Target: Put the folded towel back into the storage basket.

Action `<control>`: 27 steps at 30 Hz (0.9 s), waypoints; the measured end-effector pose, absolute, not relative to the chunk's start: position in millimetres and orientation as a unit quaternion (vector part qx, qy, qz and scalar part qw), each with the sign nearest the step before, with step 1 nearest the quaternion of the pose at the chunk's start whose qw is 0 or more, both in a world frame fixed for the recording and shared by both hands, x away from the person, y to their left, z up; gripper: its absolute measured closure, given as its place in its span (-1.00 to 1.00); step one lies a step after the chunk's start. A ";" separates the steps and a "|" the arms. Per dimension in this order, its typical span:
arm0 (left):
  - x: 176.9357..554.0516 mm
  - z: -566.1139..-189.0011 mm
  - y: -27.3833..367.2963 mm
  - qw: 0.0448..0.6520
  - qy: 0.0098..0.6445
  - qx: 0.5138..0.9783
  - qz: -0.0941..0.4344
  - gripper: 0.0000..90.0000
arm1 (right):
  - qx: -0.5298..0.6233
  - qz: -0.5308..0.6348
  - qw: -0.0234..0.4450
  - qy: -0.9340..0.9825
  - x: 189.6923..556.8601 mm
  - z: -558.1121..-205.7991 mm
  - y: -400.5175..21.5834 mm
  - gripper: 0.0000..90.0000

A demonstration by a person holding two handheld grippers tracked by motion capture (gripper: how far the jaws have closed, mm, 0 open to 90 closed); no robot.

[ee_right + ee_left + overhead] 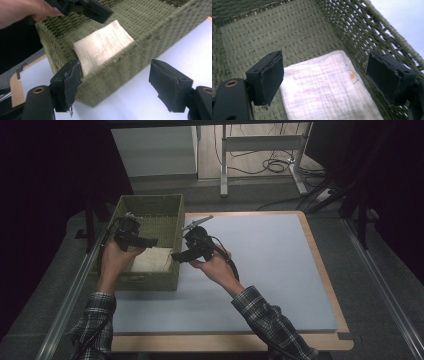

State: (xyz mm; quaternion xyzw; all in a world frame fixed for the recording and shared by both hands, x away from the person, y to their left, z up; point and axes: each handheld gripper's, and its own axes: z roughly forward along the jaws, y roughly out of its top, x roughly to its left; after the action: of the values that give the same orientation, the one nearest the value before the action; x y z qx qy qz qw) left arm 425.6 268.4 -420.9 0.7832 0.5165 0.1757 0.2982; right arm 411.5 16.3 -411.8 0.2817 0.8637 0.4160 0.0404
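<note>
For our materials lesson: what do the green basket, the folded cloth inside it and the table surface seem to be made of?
Basket: woven cord or grass, matt olive; plaited strands with gaps show.
Cloth: soft white cotton-like gauze, crinkled grid texture, small printed mark.
Table surface: smooth, matt pale blue-grey sheet, perhaps laminate, with a wood-look border.

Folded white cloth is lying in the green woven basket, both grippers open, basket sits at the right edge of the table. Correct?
Not quite. The green woven basket sits at the left edge of the table, not the right, as the high view shows. The rest holds: the folded white cloth lies inside it, and the left gripper and right gripper are both open with nothing between the jaws.
</note>
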 end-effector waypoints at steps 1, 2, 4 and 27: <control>425.2 -420.8 267.3 0.299 0.514 0.784 0.177 -0.68 | 0.282 0.416 0.041 0.864 411.8 -412.5 13.1 -0.46; 424.6 -420.9 265.9 0.303 0.513 0.784 0.174 -0.69 | 0.282 0.416 0.041 0.863 412.1 -413.1 9.9 -0.47; 423.4 -421.1 262.9 0.305 0.512 0.785 0.169 -0.69 | 0.281 0.417 0.042 0.863 412.5 -414.0 3.2 -0.49; 404.5 -403.8 216.0 0.336 0.469 0.803 0.152 -0.89 | 0.270 0.415 0.067 0.866 399.9 -428.7 -75.4 -0.67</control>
State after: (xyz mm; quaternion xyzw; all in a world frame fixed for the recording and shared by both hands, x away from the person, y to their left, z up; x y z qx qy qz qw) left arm 404.5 216.0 -403.8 0.8027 0.4686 0.1516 0.3362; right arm 399.9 -75.4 -428.7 0.2703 0.8659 0.4154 0.0670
